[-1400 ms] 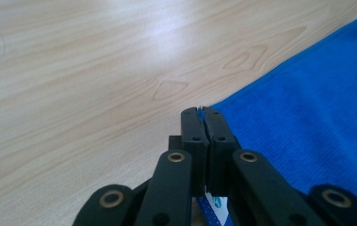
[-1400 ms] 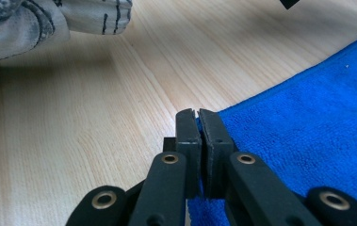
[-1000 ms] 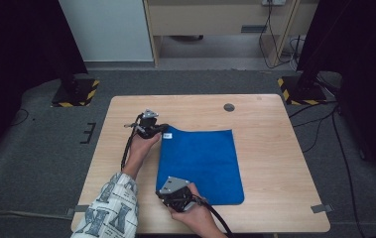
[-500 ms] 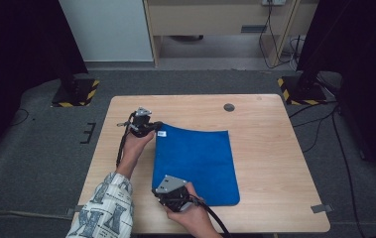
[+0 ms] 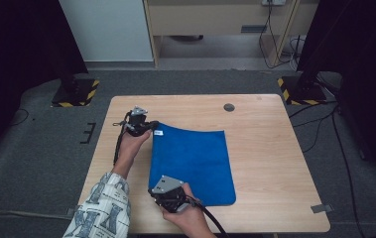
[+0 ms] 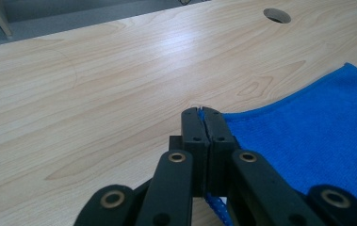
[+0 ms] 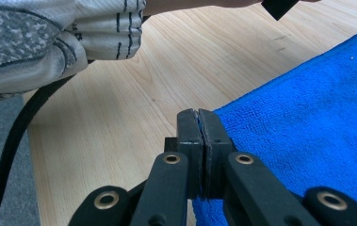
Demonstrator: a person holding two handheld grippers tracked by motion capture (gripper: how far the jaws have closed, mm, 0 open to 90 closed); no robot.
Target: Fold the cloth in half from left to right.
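A blue cloth (image 5: 193, 161) lies spread on the wooden table (image 5: 270, 163). My left gripper (image 5: 151, 127) is shut on its far-left corner, beside a small white tag (image 5: 158, 132). In the left gripper view the jaws (image 6: 203, 113) are pressed together on the blue cloth (image 6: 317, 136), with its hem showing under them. My right gripper (image 5: 156, 191) is shut on the near-left corner. The right gripper view shows its jaws (image 7: 198, 114) closed on the edge of the blue cloth (image 7: 308, 127), with a patterned sleeve (image 7: 49, 33) beyond.
A round cable hole (image 5: 229, 107) sits in the table near its far edge; the same hole (image 6: 276, 15) appears in the left gripper view. Two striped stand bases (image 5: 74, 94) (image 5: 299, 89) rest on the floor behind the table. Bare wood lies right of the cloth.
Both grippers have drawn the cloth a little to the left across the table. The left gripper has shifted left and slightly up with its corner.
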